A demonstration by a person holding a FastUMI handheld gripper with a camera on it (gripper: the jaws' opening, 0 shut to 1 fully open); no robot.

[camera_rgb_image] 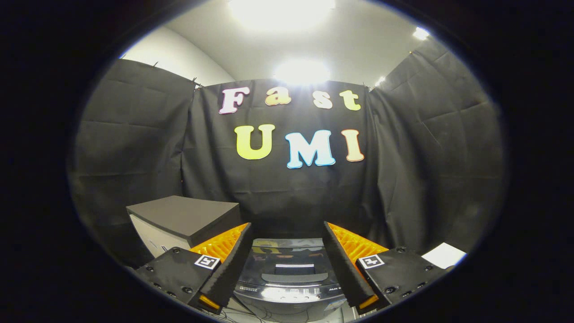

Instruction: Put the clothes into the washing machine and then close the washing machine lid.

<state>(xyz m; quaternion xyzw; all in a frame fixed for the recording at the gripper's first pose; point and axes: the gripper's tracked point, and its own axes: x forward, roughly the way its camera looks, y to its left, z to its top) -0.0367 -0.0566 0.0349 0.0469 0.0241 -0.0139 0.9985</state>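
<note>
Your jaws stand spread wide with nothing between them. The washing machine sits just ahead of the fingers, its lid lying down flat. This fits clothes yet to load, or loaded and the lid shut.

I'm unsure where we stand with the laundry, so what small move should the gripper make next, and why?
Probably just pan around, fingers open. The washing machine lid lies shut between the fingers of the gripper, open and empty; that fits laundry already inside or a lid awaiting opening.
</note>
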